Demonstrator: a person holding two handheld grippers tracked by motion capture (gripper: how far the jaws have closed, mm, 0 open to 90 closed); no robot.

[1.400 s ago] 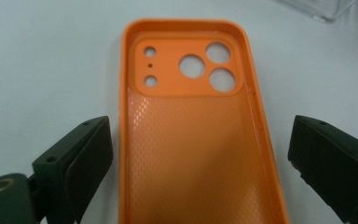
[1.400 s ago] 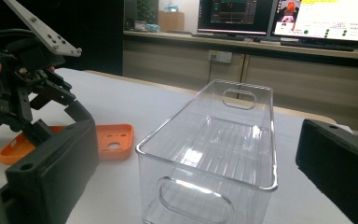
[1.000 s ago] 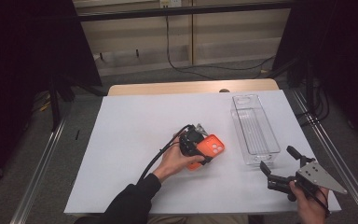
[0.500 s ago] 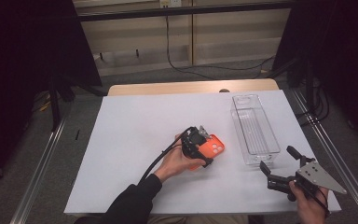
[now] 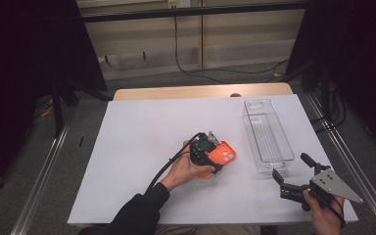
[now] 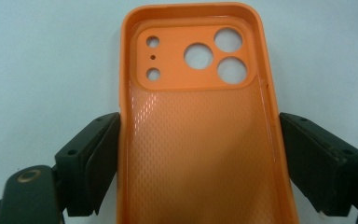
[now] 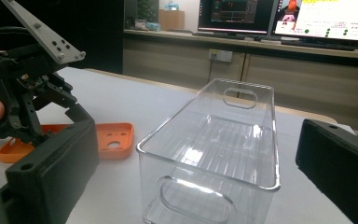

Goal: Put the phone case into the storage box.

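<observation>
1. Left gripper view showed the orange phone case (image 6: 200,121) lying open side up on the white table cover (image 6: 42,60), its camera cut-outs at the far end and its textured inner face toward the lens.
2. The case sat between the two black jaws of the left gripper (image 6: 200,158). The jaws had just been closing in on it. The left jaw was against the case's long edge, or nearly so; a thin strip of white cover remained between the right jaw and the other edge, so the case was flanked rather than clamped.
3. In the high view, the case (image 5: 220,157) lay near the middle of the table, just right of the left hand (image 5: 186,171), with the left gripper (image 5: 205,149) over its near end.
4. A clear plastic bin (image 5: 267,139) stood upright to the right of the case, apart from it, its long side running away from the person.
5. The right gripper (image 5: 293,174) hung just in front of the bin's near end, held by the right hand (image 5: 325,213); its jaws were spread wide with nothing between them.
6. In the right gripper view, the bin (image 7: 214,144) stood between those jaws, and the case (image 7: 107,137) lay to its left under the other gripper.
</observation>
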